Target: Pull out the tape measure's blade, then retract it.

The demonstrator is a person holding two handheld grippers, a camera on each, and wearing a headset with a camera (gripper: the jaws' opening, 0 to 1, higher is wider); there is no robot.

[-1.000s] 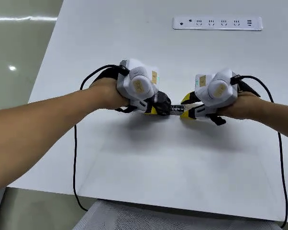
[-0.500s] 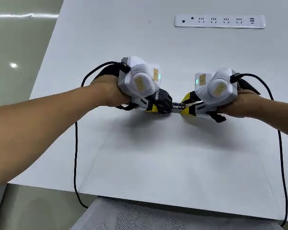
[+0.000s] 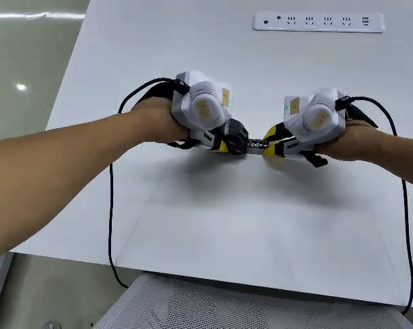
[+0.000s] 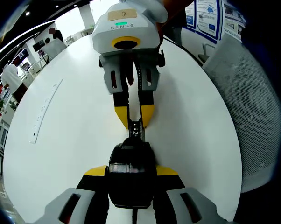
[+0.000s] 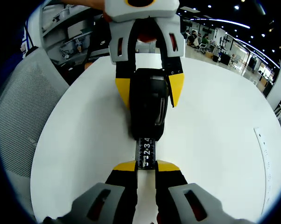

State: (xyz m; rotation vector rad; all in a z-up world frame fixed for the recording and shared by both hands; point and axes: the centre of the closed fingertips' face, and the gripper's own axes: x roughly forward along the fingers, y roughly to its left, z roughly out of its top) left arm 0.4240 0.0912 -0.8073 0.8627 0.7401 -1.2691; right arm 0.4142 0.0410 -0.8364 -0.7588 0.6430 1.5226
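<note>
My left gripper [image 4: 131, 169] is clamped on the tape measure [image 4: 131, 184] over the middle of the table [image 3: 261, 226]. My right gripper [image 5: 146, 167] pinches the blade [image 5: 146, 150], short stretch out. Risk: the thin blade slips my pinch and whips in, or kinks if my hands twist off-line.

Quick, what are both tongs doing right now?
Left tongs: shut on the tape measure.
Right tongs: shut on the blade.

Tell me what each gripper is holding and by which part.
Left gripper clamps the tape measure by the sides of its black case; right gripper pinches the blade near its tip, with a short length showing between them.
</note>
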